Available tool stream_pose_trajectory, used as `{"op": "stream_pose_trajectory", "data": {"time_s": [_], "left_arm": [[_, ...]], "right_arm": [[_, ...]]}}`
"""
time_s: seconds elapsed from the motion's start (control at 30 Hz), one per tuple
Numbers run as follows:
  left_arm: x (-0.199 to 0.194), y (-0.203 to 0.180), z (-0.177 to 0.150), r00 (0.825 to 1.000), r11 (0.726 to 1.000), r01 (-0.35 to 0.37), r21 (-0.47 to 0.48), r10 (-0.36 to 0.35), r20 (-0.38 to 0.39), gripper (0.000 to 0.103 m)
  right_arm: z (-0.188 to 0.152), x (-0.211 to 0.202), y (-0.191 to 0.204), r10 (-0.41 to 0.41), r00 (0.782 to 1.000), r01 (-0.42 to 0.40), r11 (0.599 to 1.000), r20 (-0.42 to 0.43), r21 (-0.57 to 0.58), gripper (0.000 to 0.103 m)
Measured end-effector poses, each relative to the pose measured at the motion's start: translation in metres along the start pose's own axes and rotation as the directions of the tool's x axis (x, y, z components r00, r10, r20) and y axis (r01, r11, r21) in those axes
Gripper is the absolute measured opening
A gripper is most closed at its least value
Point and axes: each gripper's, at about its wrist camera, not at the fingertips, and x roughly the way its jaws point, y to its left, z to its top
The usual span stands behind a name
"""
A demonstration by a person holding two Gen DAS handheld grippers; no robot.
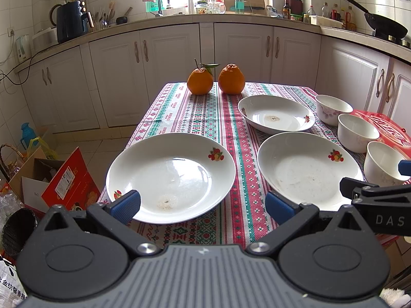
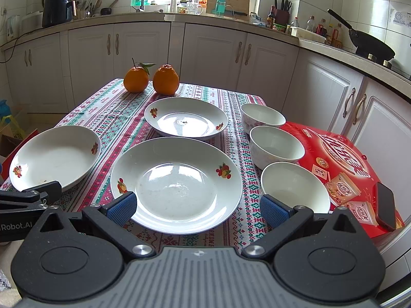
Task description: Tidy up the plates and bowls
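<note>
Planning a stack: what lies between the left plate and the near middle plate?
Only bare tablecloth between left plate and middle plate, in the right wrist view.

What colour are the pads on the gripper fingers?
Blue, ribbed pads on black fingers; clearest in the right wrist view.

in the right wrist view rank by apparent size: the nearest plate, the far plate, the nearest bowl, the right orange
1. nearest plate
2. far plate, though distance shrinks it, so the two plates may match
3. nearest bowl
4. right orange, farthest away
</note>
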Motion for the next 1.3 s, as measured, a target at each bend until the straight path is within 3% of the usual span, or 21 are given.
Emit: {"op": "stream_pose_trajectory", "data": {"time_s": [1.0, 1.2, 1.3], "left_arm": [[-0.002, 0.006, 0.003, 1.0, 1.0, 0.006, 0.001, -0.006, 0.017, 0.102], [0.001, 0.012, 0.004, 0.999, 0.999, 0.025, 0.039, -0.026, 0.04, 0.102], [0.002, 0.023, 0.003, 0.997, 0.998, 0.025, 0.054, -0.028, 0.065, 0.102]], "right_arm": [[0.006, -0.001, 0.004, 0.009, 1.0, -0.008, 1.0, 0.012, -0.027, 0.103], [0.018, 0.001, 0.005, 0.056, 0.998, -0.054, 0.997, 0.038, -0.055, 0.103], [0.03, 0.001, 0.003, 0.123, 0.989, -0.117, 0.99, 0.084, -0.077, 0.103]]}}
